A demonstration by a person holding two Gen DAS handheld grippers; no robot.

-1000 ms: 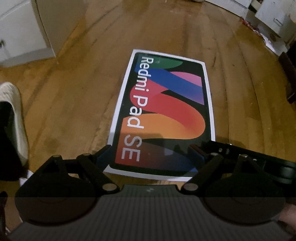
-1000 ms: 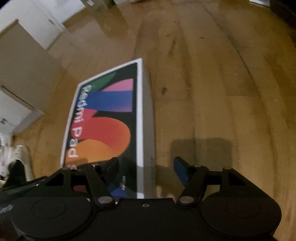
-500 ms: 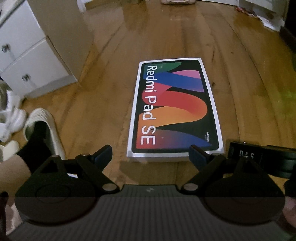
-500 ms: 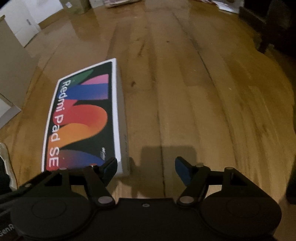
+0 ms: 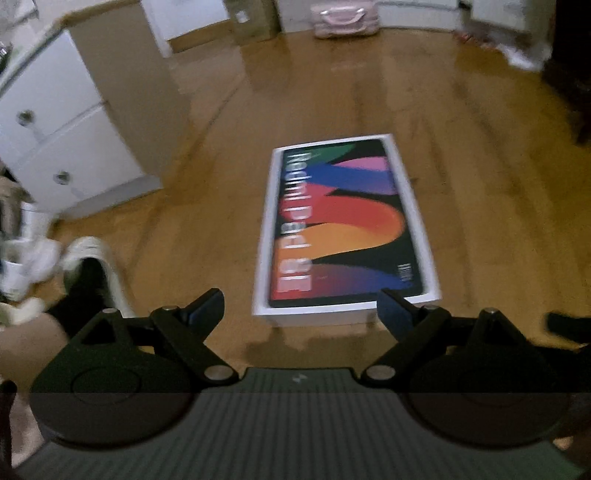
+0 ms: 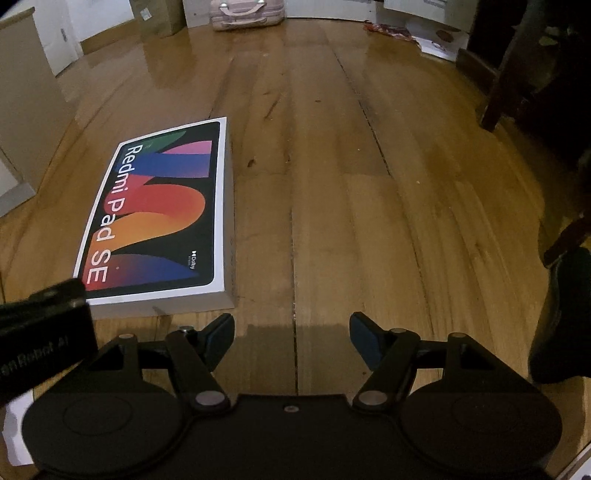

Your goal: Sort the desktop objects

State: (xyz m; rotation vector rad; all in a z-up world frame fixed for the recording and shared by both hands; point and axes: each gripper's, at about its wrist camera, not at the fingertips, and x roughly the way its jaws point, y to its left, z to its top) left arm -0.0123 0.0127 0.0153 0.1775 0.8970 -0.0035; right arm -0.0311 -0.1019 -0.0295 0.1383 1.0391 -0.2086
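Note:
A flat white Redmi Pad SE box [image 5: 343, 229] with a colourful lid lies on the wooden floor; it also shows in the right wrist view [image 6: 159, 214]. My left gripper [image 5: 301, 306] is open and empty, above and just short of the box's near end. My right gripper [image 6: 291, 328] is open and empty over bare floor, to the right of the box's near right corner. The left gripper's body [image 6: 40, 325] shows at the left edge of the right wrist view.
A white cabinet with drawers [image 5: 62, 125] stands at the left. White shoes and a foot in a black sock [image 5: 81, 280] are at the left. A pink case [image 6: 245, 13] and boxes stand at the far wall. Dark furniture legs [image 6: 509, 85] are at the right.
Both grippers have pulled back and up from the box, which stays flat on the floor. The jaws have stayed open. More of the room shows now.

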